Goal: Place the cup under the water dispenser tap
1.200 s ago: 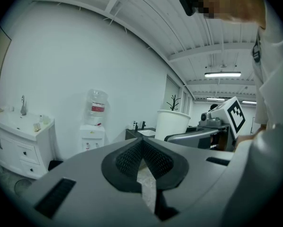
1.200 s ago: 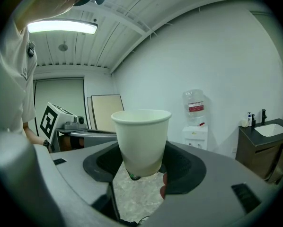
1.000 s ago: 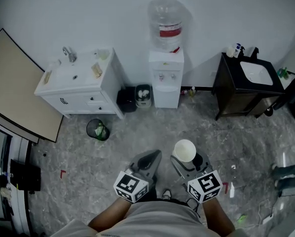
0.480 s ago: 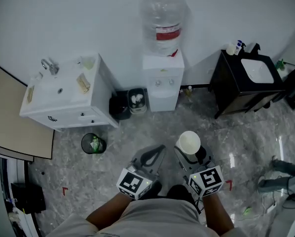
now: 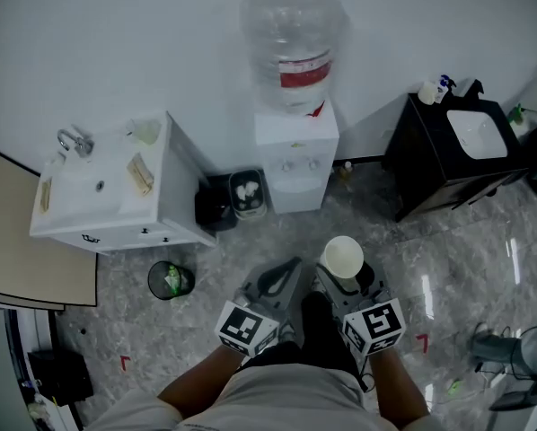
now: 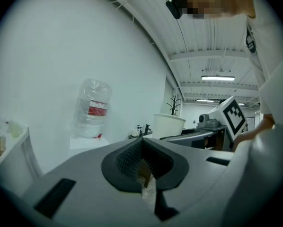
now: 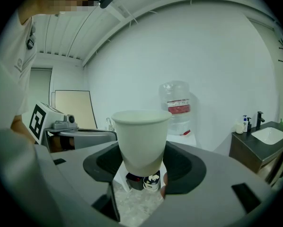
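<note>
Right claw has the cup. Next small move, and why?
Probably carry the cup straight ahead toward the water dispenser, holding it upright. The right claw grips it upright, but open floor separates it from the taps, so it seems too early to lower or release.

Person in a pale shirt [image 5: 286, 400]. Left tongs [image 5: 289, 268] and right tongs [image 5: 340, 275] – grey shells, dark ribbed pads – each carry a white cube [image 5: 247, 328] with black square markers.
</note>
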